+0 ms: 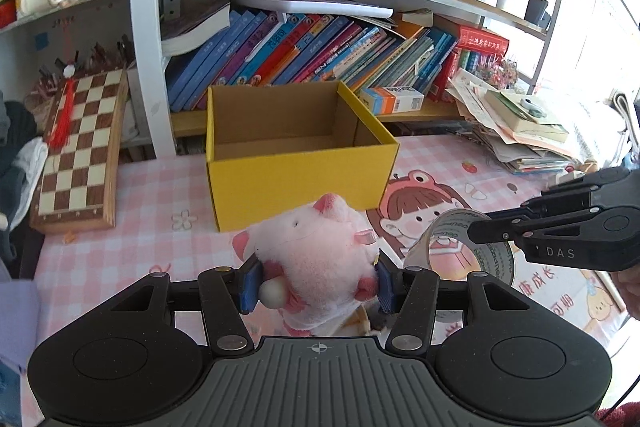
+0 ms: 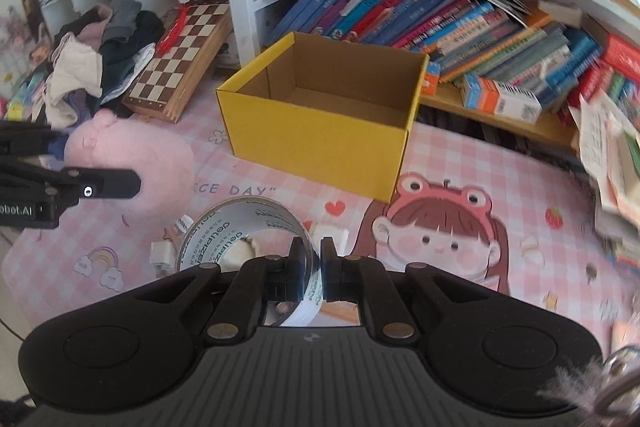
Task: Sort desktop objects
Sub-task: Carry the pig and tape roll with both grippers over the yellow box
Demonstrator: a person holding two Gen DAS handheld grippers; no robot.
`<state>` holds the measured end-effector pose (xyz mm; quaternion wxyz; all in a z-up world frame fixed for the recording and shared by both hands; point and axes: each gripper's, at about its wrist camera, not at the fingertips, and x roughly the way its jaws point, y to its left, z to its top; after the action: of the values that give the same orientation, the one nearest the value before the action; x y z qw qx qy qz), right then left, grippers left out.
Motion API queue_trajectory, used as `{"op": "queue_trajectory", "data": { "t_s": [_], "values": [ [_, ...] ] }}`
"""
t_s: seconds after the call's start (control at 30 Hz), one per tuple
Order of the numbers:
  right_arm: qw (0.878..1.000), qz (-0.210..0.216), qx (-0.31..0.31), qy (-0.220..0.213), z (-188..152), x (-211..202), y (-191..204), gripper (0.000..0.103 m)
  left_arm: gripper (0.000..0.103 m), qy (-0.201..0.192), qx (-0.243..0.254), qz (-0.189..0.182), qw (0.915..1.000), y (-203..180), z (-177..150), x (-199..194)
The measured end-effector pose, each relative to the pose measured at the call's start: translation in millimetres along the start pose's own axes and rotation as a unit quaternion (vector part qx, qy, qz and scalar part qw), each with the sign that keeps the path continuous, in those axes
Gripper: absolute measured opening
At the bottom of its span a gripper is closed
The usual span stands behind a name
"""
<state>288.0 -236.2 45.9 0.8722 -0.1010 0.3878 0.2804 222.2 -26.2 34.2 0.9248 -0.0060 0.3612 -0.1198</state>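
Here, the pink checked desk mat [image 1: 152, 187] with its cartoon girl print carries the yellow cardboard box [image 1: 296, 183], the landmark for all that follows — an open-topped carton with nothing visible inside it, standing in front of the lower shelf of leaning books [image 1: 304, 47]. To the left of the box, a wooden chessboard [image 1: 80, 147] leans against the shelf frame, and a heap of clothes [image 2: 100, 67] lies beyond it. To the right of the box, a stack of papers and booklets [image 1: 516, 123] sits at the mat's edge.

In front of the box, nearer the cameras, the left gripper [image 1: 318, 283] has its blue pads pressed into the two sides of a pink plush pig [image 1: 316, 251]; the toy is pinched at the body, its head towards the box. Whether it is off the mat cannot be told.

To the right of the pig, likewise in front of the box, the right gripper [image 2: 311, 259] has its fingers brought nearly together on the wall of a roll of clear tape [image 2: 244, 231] — one finger inside the ring, one outside.

A few small objects on the mat under the roll are too unclear to identify.
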Motion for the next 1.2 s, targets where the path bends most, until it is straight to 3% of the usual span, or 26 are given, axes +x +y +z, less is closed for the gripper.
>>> {"op": "queue_trajectory", "data": {
  "t_s": [0.53, 0.93, 1.2],
  "values": [
    [0.997, 0.020, -0.065, -0.021, 80.4, 36.4, -45.8, 0.008, 0.054, -0.006, 0.032, 0.051, 0.9981, 5.7, 74.7, 49.6],
    [0.996, 0.002, -0.085, -0.041, 146.6, 76.3, -70.0, 0.008, 0.054, -0.023, 0.043, 0.071, 0.9963, 12.8, 139.0, 95.4],
    [0.995, -0.015, -0.091, -0.026, 169.3, 120.5, -81.7, 0.008, 0.054, -0.008, 0.035, 0.077, 0.9964, 18.7, 153.6, 134.1]
  ]
}}
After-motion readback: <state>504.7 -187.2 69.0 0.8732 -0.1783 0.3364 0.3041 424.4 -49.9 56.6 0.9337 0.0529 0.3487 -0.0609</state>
